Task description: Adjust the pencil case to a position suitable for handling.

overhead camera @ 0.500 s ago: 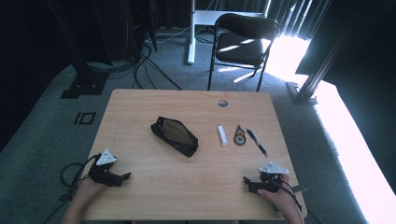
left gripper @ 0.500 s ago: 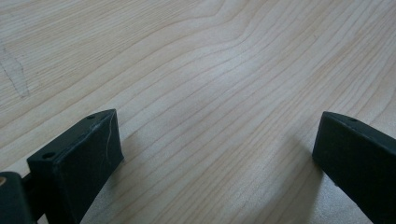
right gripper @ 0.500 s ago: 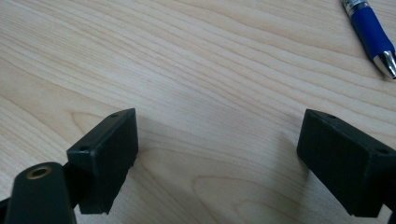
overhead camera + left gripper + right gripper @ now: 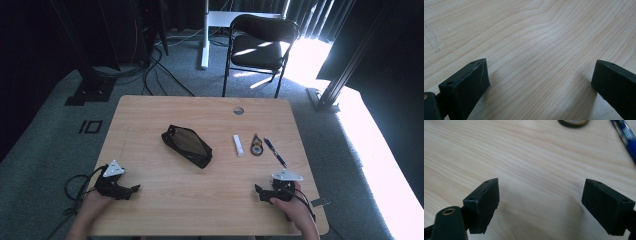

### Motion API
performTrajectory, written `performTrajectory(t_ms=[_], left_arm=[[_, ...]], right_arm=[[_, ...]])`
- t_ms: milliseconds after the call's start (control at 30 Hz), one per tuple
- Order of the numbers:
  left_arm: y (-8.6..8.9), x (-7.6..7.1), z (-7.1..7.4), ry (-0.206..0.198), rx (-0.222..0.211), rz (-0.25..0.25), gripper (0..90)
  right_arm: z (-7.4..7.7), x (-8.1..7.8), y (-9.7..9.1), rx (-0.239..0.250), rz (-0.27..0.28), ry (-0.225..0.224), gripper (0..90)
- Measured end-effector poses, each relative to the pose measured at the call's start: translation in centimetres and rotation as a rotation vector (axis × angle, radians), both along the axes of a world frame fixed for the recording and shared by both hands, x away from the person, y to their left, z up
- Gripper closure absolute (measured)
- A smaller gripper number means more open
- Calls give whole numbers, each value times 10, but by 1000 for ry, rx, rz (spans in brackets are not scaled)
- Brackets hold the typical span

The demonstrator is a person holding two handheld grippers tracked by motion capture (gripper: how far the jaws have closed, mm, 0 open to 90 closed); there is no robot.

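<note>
A black pencil case (image 4: pixel 187 145) lies slantwise in the middle of the wooden table (image 4: pixel 150 115). To its right lie a white eraser (image 4: pixel 239 145), a small round black-and-gold item (image 4: pixel 256 146) and a blue pen (image 4: pixel 274 152). My left gripper (image 4: pixel 134 189) rests low near the table's front left, held by a hand; its jaws stand open over bare wood (image 4: pixel 541 70). My right gripper (image 4: pixel 258 192) rests near the front right, open, with nothing between its jaws (image 4: pixel 540 195). The right gripper view catches the round item's edge (image 4: pixel 573 122) and the blue pen (image 4: pixel 626 137) at the top.
A round cable hole (image 4: pixel 238 110) sits near the table's far edge. Beyond the table stand a black chair (image 4: pixel 260 45) and a white desk leg (image 4: pixel 204 35) on grey carpet with cables. A black metal post (image 4: pixel 345 65) rises at the right.
</note>
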State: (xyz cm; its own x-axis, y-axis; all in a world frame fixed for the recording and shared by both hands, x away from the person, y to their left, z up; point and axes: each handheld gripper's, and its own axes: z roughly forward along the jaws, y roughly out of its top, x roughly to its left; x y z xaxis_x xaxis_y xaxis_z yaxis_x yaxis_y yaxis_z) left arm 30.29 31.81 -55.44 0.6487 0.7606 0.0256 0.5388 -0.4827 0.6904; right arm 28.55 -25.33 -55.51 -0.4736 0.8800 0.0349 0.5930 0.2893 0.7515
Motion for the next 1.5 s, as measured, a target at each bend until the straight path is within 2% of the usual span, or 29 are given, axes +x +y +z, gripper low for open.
performTrajectory(t_ms=[333,600,1000,1167,1300,1333,1433,1500], left_arm=[[0,0,0,0,0,0,16],[0,0,0,0,0,0,15],[0,0,0,0,0,0,15],[0,0,0,0,0,0,16],[0,0,0,0,0,0,16],[0,0,0,0,0,0,16],[0,0,0,0,0,0,16],[0,0,0,0,0,0,15]], right_arm=[[7,18,33,6,84,-23,152],[10,30,54,23,132,-29,173],[19,44,81,23,191,-65,204],[21,49,93,24,210,-64,247],[25,52,100,27,242,-99,363],[26,54,102,27,258,-91,382],[27,58,106,29,266,-96,387],[29,59,110,47,262,-97,382]])
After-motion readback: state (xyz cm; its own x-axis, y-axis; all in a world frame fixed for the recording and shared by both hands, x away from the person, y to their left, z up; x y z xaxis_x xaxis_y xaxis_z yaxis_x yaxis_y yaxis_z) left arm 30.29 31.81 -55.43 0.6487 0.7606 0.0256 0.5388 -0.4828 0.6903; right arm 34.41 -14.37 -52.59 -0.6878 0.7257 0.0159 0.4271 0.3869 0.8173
